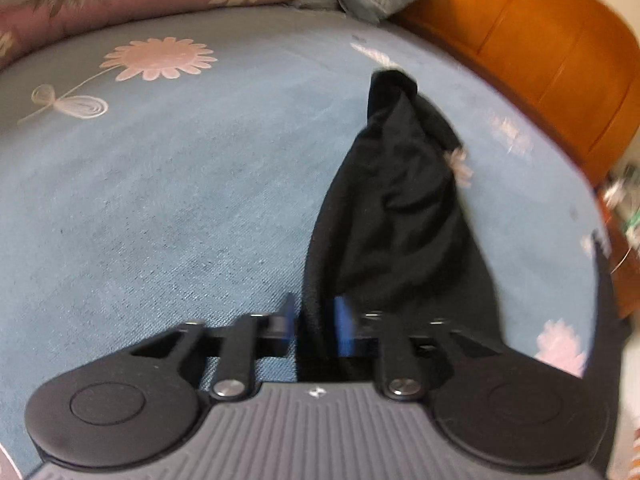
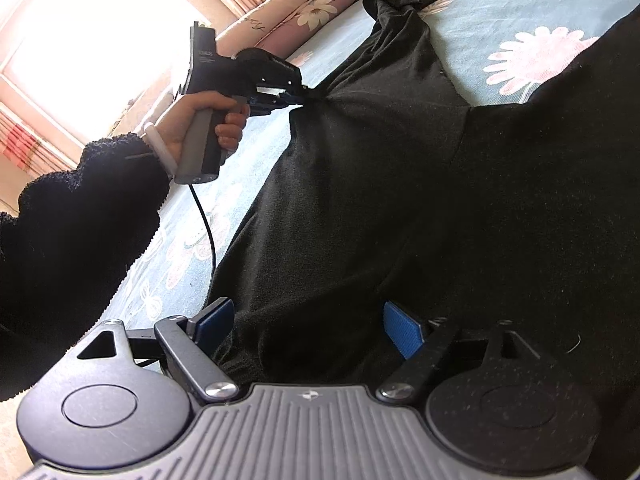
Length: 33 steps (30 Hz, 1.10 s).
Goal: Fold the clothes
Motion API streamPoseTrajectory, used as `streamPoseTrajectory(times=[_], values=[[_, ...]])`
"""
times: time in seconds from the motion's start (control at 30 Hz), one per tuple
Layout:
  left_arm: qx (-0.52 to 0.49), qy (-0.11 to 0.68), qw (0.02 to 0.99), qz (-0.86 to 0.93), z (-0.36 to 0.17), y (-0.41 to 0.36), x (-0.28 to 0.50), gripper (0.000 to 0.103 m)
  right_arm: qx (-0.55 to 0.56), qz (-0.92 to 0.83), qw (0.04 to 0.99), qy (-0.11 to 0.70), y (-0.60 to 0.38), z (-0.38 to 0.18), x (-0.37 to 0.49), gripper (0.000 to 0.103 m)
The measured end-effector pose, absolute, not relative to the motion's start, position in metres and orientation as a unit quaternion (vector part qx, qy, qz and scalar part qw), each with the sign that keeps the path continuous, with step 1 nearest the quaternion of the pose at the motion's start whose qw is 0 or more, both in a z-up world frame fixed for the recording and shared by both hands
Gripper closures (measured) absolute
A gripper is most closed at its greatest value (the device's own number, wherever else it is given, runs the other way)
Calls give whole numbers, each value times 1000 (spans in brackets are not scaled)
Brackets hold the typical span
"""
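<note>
**Right wrist view: loose hold on the garment**

Right wrist view shows the bed (image 2: 520,8) with a black garment (image 2: 360,200) spread across it. One edge is lifted toward the left gripper (image 2: 298,94), apparently pinched there, though the left wrist view is too blurred to confirm its pads press. It may slip and the fold collapse. The right gripper (image 2: 308,328) stands wide open astride the cloth, holding nothing, so the hem could drag.

A matt black knit garment (image 2: 360,200) is seen on a bed (image 1: 160,200) covered in woven blue cloth. Glossy orange wood forms the headboard (image 1: 540,40). Matt black plastic tongs (image 1: 316,320) carry ribbed blue pads (image 2: 402,332).
</note>
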<state>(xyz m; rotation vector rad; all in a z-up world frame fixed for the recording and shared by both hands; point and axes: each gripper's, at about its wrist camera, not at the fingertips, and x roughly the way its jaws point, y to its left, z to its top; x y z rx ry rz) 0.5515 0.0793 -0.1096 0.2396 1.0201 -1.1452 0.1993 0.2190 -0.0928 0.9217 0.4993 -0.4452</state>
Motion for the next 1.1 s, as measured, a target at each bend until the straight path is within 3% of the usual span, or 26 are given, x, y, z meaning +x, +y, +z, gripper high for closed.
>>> streamPoseTrajectory(times=[0.33,0.37,0.47,0.53,0.57,0.6,0.67,0.83,0.93,1.07,1.1], values=[[117,494,676,-535,-116,153,546,63,432,-214,843,239,222,-88,198,17],[118,490,673,-541,-117,158,542,62,432,-214,843,239,222,-88,198,17],[127,481,663,-560,-119,163,533,46,430,-216,843,241,223,-87,197,17],[143,471,658,-570,-118,159,527,46,429,-217,843,241,224,-86,197,17],[162,460,660,-572,-117,157,522,49,428,-218,843,242,224,-86,197,17],[180,449,661,-573,-117,155,517,71,427,-219,843,242,225,-85,197,17],[190,451,654,-576,-116,155,513,103,427,-222,843,241,226,-84,196,17],[193,438,685,-549,-109,172,513,103,428,-228,841,239,225,-83,194,17],[166,470,694,-520,-112,187,528,103,427,-229,841,239,223,-83,194,17],[132,477,696,-521,-104,202,533,93,428,-229,841,239,222,-84,195,17],[118,480,695,-522,-101,207,534,81,427,-229,841,239,222,-84,195,17]])
